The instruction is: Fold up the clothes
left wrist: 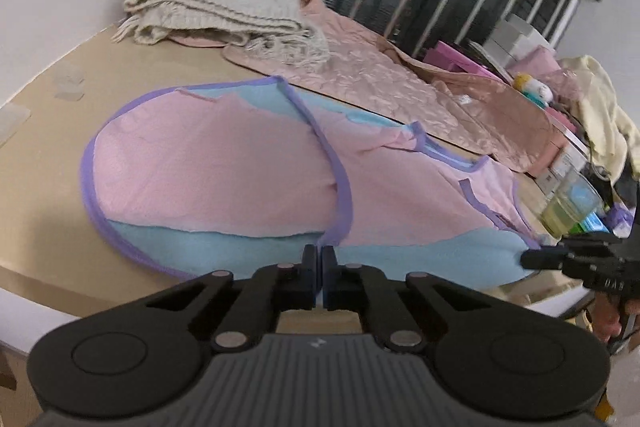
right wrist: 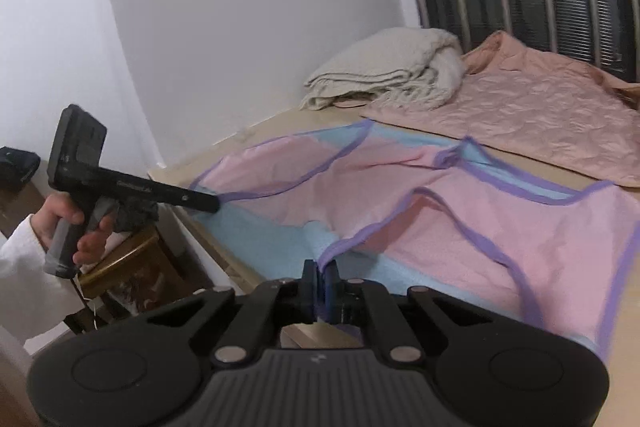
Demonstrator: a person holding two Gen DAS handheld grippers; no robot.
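The pink and blue garment [left wrist: 224, 167] lies flat on the table [left wrist: 44, 131], its near hem clamped by the left gripper [left wrist: 319, 259] and right gripper [right wrist: 320, 277], which should rise together and carry that edge evenly to avoid skewing the fold.

garment [left wrist: 224, 163]: pink and light-blue, purple-edged
state: spread flat, near hem slightly lifted
place: worktop [left wrist: 48, 131], frame centre

Right gripper [right wrist: 320, 277] fingers pinch the purple trim of the pink-and-blue garment [right wrist: 460, 211] on the table [right wrist: 224, 259].
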